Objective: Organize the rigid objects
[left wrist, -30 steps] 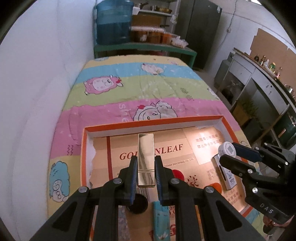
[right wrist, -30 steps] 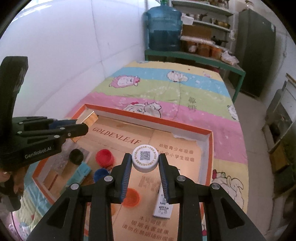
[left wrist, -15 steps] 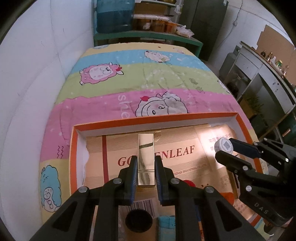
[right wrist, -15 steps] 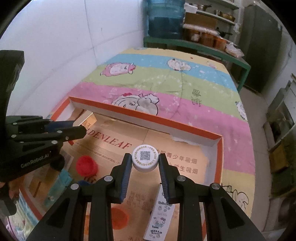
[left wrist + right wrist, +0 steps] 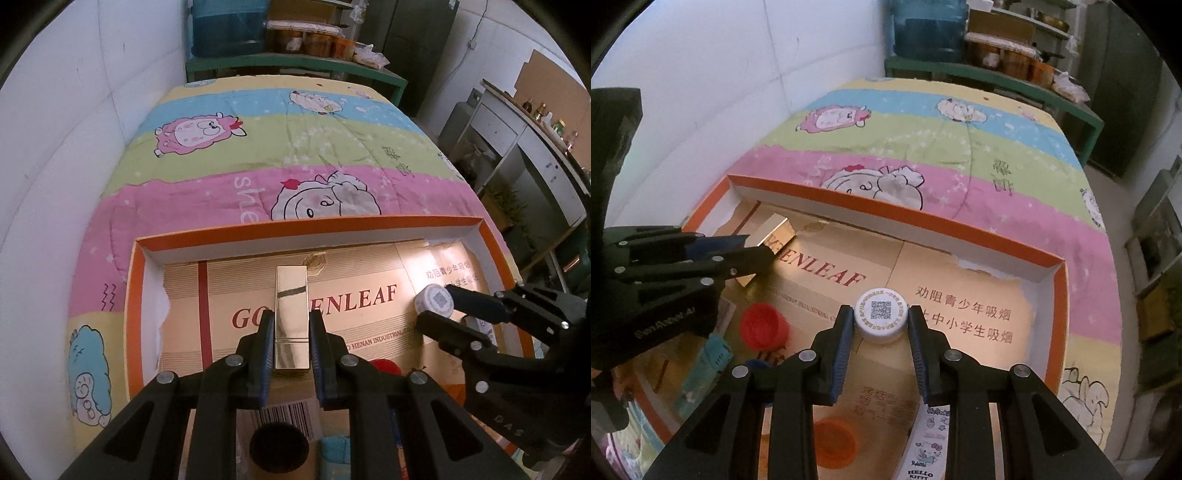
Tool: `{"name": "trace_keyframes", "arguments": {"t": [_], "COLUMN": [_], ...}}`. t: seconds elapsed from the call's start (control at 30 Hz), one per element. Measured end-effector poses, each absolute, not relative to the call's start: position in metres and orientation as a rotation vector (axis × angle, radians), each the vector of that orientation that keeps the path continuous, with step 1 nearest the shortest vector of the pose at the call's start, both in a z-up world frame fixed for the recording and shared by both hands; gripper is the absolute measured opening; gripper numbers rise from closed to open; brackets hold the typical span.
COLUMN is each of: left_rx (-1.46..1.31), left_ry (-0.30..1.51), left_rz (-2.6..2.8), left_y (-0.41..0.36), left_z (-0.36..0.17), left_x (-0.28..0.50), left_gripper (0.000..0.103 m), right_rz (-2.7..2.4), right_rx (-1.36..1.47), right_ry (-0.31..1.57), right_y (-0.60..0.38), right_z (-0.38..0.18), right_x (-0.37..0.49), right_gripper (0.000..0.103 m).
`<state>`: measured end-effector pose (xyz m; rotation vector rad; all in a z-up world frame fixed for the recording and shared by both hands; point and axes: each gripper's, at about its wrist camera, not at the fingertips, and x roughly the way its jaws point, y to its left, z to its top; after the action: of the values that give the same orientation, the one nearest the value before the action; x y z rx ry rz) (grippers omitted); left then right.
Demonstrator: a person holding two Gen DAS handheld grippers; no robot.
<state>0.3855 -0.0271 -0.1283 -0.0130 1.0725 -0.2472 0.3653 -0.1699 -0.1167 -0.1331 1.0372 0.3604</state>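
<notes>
My left gripper (image 5: 291, 321) is shut on a shiny gold rectangular case (image 5: 291, 306), held above the left half of a shallow orange-rimmed box (image 5: 306, 223) lined with Goldenleaf cardboard. My right gripper (image 5: 881, 317) is shut on a white bottle cap with a QR code (image 5: 881, 314), above the right half of the box. Each gripper shows in the other view: the right gripper (image 5: 439, 308) with its cap (image 5: 434, 301), the left gripper (image 5: 759, 245) with the gold case (image 5: 775, 230).
In the box (image 5: 897, 218) lie a red cap (image 5: 762, 326), an orange cap (image 5: 834, 441), a Hello Kitty strip (image 5: 925, 450), a teal packet (image 5: 707, 363) and a black cylinder (image 5: 279, 445). The box rests on a striped cartoon quilt (image 5: 258, 147). White wall at left.
Both grippers have moved forward over the box toward its far wall, each still holding its object. The caps and packet have slid toward the lower frame edge.
</notes>
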Motion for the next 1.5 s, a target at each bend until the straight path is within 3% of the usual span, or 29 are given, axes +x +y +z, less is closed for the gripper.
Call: {"name": "trace_keyframes", "arguments": {"t": [0.23, 0.4, 0.57, 0.7, 0.77, 1.5], "left_rx": [-0.016, -0.014, -0.033, -0.033, -0.036, -0.039], "left_ry": [1.066, 1.053, 1.042, 1.027, 1.018, 0.954], "left_rz": [-0.26, -0.258, -0.255, -0.258, -0.261, -0.283], "left_y": [-0.027, -0.028, -0.024, -0.024, -0.024, -0.029], "left_z": [-0.129, -0.129, -0.127, -0.123, -0.12, -0.09], "left_x": [0.386, 0.385, 0.384, 0.38, 0.378, 0.333], "left_gripper": [0.02, 0.037, 0.039, 0.051, 0.051, 0.052], "right_rz": [0.363, 0.364, 0.349, 0.343, 0.334, 0.307], "right_rx": [-0.146, -0.137, -0.149, -0.141, -0.14, -0.086], "right_ry": [1.031, 1.025, 1.011, 1.0, 0.994, 0.943], "right_y": [-0.169, -0.17, -0.17, -0.172, -0.174, -0.182], "right_z": [-0.118, -0.118, -0.116, -0.111, -0.108, -0.076], "right_x": [0.366, 0.365, 0.361, 0.357, 0.354, 0.303], "right_gripper": [0.031, 0.031, 0.035, 0.038, 0.046, 0.046]}}
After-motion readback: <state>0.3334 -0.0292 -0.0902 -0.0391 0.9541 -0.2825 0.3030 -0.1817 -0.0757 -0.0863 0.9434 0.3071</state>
